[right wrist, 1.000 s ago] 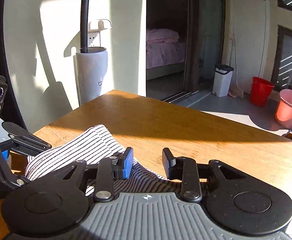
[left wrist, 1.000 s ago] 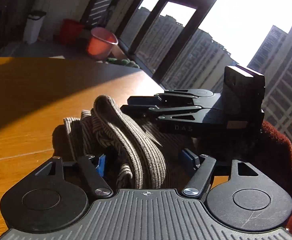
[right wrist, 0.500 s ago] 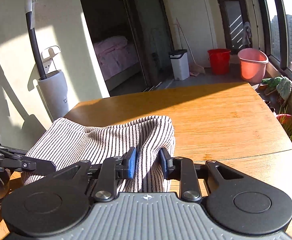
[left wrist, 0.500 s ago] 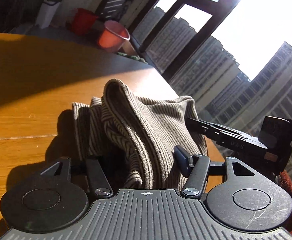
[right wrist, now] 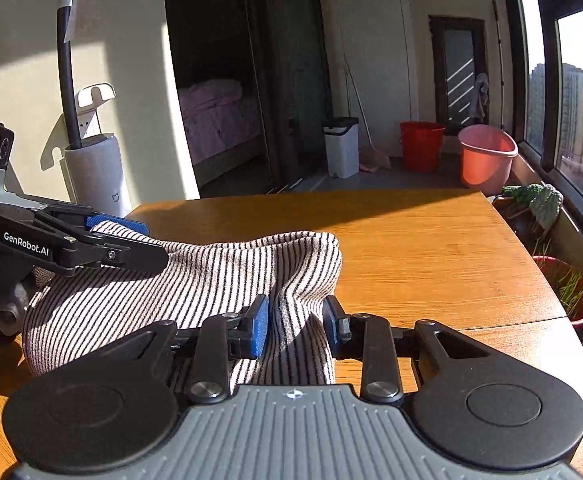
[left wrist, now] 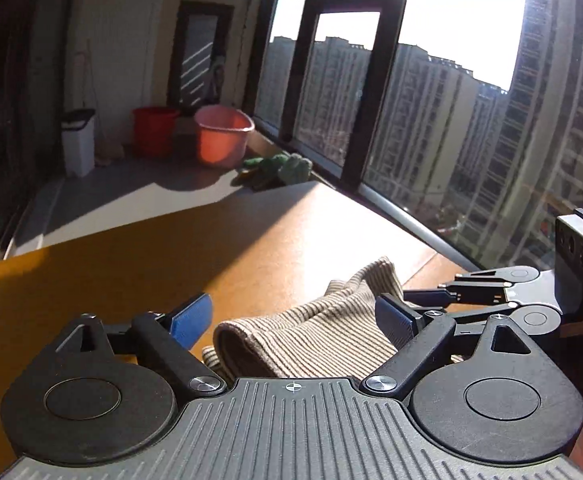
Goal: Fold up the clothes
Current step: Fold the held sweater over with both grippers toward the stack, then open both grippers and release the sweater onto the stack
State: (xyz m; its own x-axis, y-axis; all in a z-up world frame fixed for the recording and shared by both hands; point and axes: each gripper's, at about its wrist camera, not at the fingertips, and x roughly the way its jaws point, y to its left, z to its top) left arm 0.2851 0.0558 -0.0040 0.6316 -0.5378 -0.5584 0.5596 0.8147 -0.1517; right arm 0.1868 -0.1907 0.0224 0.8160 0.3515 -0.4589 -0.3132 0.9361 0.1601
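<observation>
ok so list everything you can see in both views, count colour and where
striped garment: 1, grey-white with dark stripes, bunched on the table
table: 1, orange-brown wood, under the garment
bucket: 1, red, on the floor by the far wall
basin: 1, pink, right of the bucket
bin: 1, white with dark lid, left of the bucket
cactus: 1, green, by the window
vacuum stand: 1, white, against the left wall
left gripper: 1, black with blue pads, open over the garment
right gripper: 1, black with blue pads, astride a garment fold, not clamped

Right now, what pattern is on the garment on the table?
Thin dark stripes on a light cloth, clearest in the right wrist view.
</observation>
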